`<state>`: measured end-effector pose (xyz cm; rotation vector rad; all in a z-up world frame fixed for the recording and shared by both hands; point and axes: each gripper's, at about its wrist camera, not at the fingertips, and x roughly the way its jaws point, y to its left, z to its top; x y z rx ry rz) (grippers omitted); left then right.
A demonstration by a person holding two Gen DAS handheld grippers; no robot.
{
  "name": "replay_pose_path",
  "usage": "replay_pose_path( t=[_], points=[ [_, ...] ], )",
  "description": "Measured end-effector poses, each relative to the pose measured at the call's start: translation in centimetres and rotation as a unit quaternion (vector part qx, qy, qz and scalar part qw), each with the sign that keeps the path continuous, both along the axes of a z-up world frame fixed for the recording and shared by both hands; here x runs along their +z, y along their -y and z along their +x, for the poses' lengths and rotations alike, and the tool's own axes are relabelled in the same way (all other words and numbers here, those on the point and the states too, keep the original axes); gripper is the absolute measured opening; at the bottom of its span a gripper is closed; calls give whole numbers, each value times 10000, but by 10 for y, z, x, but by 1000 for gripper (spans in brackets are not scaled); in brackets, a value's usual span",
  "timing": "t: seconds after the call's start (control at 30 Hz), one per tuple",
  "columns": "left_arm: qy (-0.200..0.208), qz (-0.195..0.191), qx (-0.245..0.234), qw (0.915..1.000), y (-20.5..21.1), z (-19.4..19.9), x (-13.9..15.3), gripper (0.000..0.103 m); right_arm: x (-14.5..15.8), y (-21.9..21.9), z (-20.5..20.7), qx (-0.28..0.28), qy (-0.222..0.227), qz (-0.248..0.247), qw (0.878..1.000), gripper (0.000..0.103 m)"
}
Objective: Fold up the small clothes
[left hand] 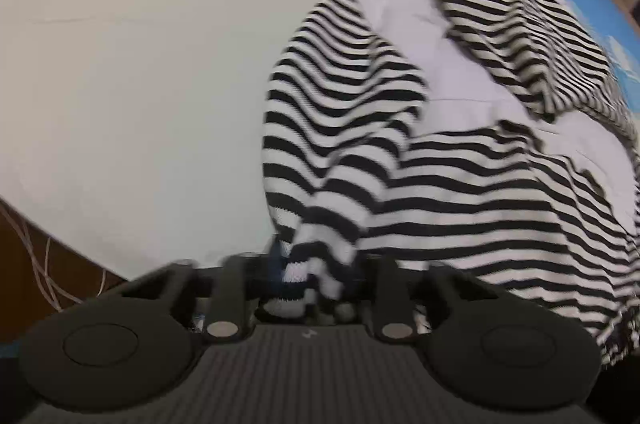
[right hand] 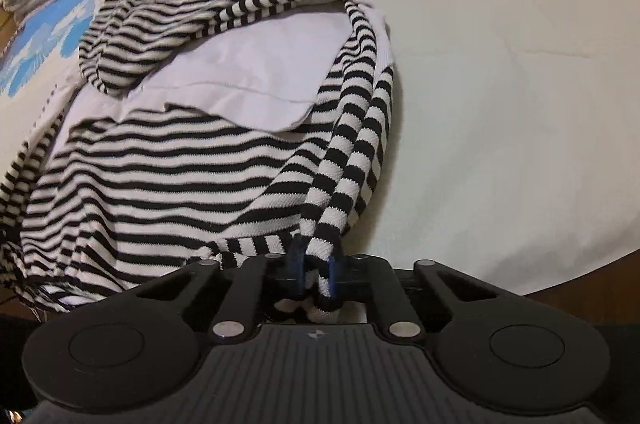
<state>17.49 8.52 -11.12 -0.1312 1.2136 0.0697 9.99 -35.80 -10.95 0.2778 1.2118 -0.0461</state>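
Looks like the grab-and-spread step before any folding: striped top (left hand: 460, 183) crumpled on the bench (left hand: 120, 83). Left tongs (left hand: 316, 276) nearly closed, pinching a bunched striped edge. Right tongs (right hand: 316, 276) clamped tight on a twisted striped strand. Next probably needs lifting and pulling apart to flatten.
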Motion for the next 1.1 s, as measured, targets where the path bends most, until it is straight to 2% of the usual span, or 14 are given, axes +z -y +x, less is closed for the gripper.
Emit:
replay_pose_path(
  t=[0.13,0.27,0.4,0.43,0.57,0.67,0.73,0.77,0.87,1.1],
  points=[
    [65,7,-88,9999,4,-2,3,12,8,6,-1,-195,204,150,9995,7],
    [228,-362,-231,9988,3,-11,19,11,17,18,-7,-513,267,70,9983,7],
    [287,-625,-588,9959,10,-25,28,12,28,35,-12,-756,381,-329,9959,6],
    [228,-596,-607,9961,11,-27,26,14,26,37,-12,-761,308,-355,9960,6],
    [-167,-342,-463,9982,8,-22,12,34,9,35,-12,-755,-107,-115,9970,9],
    [-342,-418,-448,9975,6,-21,8,43,7,24,-10,-684,-148,-173,9974,18],
    [-364,-368,-512,9973,9,-18,8,45,3,21,-8,-697,-317,-175,9969,41],
    [-385,-323,-536,9973,9,-18,7,47,0,20,-9,-697,-409,-177,9966,43],
    [-453,-220,-538,9973,8,-21,3,50,-7,16,-8,-608,-607,-267,9959,44],
    [-410,-218,-487,9977,7,-21,3,50,-4,8,-12,-498,-562,-332,9966,43]
  ],
)
